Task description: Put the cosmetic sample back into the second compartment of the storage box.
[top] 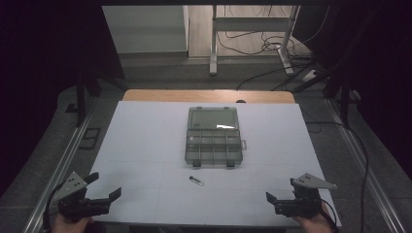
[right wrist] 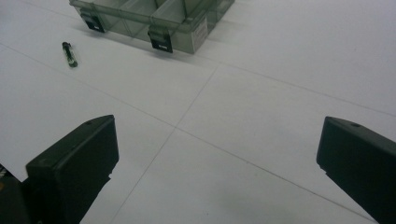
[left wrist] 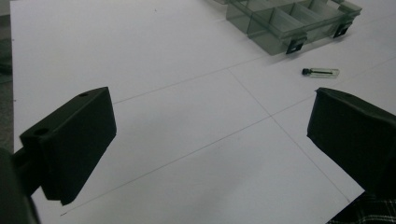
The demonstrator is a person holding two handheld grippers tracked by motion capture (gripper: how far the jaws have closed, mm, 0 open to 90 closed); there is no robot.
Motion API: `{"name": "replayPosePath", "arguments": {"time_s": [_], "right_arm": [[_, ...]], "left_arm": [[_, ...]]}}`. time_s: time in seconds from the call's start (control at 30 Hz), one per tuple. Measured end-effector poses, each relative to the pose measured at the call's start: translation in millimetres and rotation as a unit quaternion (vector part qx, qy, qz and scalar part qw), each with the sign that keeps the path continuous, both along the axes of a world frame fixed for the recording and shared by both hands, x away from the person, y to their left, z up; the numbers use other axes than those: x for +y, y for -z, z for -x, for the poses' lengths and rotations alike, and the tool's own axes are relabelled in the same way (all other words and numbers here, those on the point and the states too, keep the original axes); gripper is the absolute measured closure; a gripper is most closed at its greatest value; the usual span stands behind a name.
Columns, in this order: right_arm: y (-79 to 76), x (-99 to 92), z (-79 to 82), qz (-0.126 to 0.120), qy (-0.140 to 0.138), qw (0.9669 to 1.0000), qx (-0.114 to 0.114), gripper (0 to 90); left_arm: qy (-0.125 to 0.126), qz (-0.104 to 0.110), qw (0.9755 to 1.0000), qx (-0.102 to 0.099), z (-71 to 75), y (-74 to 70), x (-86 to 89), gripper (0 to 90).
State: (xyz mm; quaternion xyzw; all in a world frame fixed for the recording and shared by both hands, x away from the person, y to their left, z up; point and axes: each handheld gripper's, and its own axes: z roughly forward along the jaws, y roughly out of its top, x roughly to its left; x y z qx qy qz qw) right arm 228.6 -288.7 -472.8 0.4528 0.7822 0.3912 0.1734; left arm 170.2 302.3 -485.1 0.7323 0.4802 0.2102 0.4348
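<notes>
Organizer box (top: 214, 136) of clear plastic sits open mid-surface (top: 145, 145), its side label too small to read, a small vial (top: 196, 180) just before it, left hand-held gripper (top: 104, 185) and right hand-held gripper (top: 281, 191) both spread wide, empty.

Black hand-held gripper (top: 103, 189), grey triangular plate

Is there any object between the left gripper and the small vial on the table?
Nothing visible. Bare white table lies between the open left gripper and the small vial, which rests just before the open compartment box.
</notes>
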Motion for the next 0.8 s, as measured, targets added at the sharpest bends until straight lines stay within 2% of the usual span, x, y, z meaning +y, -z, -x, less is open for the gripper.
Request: {"name": "replayPosePath", "arguments": {"time_s": [0.27, 0.8], "right_arm": [[0.3, -0.9, -0.8, -0.004, 0.004, 1.0, 0.005, 0.0], [1.4, 0.4, -3.5, -0.001, 0.0, 0.9998, 0.018, 0.0]], "left_arm": [[0.002, 0.0, 1.0, 0.009, -2.1, 0.3, 0.1, 2.2], [0.008, 0.007, 0.9999, 0.011, -2.7, 0.6, 1.7, 2.7]]}}
